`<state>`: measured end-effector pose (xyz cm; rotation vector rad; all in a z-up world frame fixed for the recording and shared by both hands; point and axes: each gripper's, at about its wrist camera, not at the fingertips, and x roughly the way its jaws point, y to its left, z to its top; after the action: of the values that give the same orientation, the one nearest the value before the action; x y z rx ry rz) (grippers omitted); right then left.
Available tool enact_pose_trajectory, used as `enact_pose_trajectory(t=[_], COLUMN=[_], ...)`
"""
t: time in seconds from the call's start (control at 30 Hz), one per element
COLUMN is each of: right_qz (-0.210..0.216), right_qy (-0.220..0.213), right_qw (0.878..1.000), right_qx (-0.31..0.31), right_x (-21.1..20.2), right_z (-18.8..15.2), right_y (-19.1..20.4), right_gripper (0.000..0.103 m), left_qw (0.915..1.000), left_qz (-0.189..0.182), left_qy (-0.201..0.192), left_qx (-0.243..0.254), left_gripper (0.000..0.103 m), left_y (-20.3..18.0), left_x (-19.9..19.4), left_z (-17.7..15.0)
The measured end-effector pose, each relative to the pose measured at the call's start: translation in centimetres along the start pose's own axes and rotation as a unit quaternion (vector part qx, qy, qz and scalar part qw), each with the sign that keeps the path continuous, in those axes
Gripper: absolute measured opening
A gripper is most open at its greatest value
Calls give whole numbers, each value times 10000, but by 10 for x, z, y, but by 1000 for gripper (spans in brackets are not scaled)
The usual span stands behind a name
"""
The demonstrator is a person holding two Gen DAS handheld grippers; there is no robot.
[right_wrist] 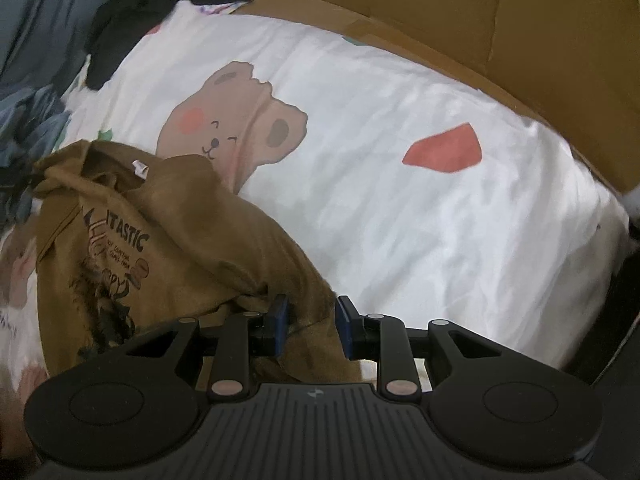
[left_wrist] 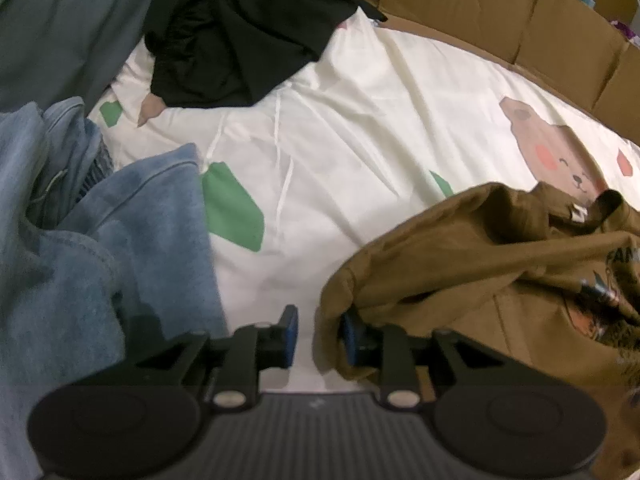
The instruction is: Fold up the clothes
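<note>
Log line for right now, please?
phase: fold setup | brown T-shirt: crumpled on sheet | left gripper: open at shirt edge | right gripper: astride shirt cloth

Left wrist view: mounted behind the left gripper [left_wrist: 318, 338], looking steeply down and forward along its fingers, close above the white printed bedsheet [left_wrist: 360, 120]; blue denim [left_wrist: 120, 240] at left, cardboard wall [left_wrist: 560, 40] across the far side.

Right wrist view: mounted behind the right gripper [right_wrist: 310, 326], same steep downward tilt, equally near the sheet.

Shared ground: the brown t-shirt [left_wrist: 460, 260] [right_wrist: 180, 240], the bear print [left_wrist: 556, 148] [right_wrist: 236, 120], the black garment [left_wrist: 240, 32] [right_wrist: 120, 40], the cardboard.
</note>
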<state>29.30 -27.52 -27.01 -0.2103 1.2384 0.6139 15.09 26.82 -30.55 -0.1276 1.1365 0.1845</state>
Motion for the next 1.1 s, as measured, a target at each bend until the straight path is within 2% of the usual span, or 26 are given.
enact_pose_trajectory(t=[0.13,0.43,0.57,0.67,1.0,1.03,1.1], right_qz=[39,238,283,326,526,533,427], right_qy=[165,469,664,754,1179,1188,1152], right_qw=[9997,9977,9960,9952,9911,9910,9913], right_qx=[-203,-429,-535,-538,-313,-312,-466], right_x=[-1,14,32,43,70,71,69], right_z=[9,27,27,26,14,13,11], right_y=[-7,-16,-15,-15,-15,-14,-8], right_gripper=[32,32,31,25,24,15,6], left_qw=[10000,9999,9999,10000,10000,9999,9998], left_qz=[-8,-16,-8,1,-42,-80,-153], left_qy=[17,20,32,38,24,8,-38], left_qx=[-23,-139,-127,-86,-80,-103,-143], left_gripper=[30,31,31,31,31,31,31], left_y=[1,7,8,6,7,8,10], left_x=[0,3,4,5,3,1,-3], left_z=[-1,-4,-4,-3,1,2,4])
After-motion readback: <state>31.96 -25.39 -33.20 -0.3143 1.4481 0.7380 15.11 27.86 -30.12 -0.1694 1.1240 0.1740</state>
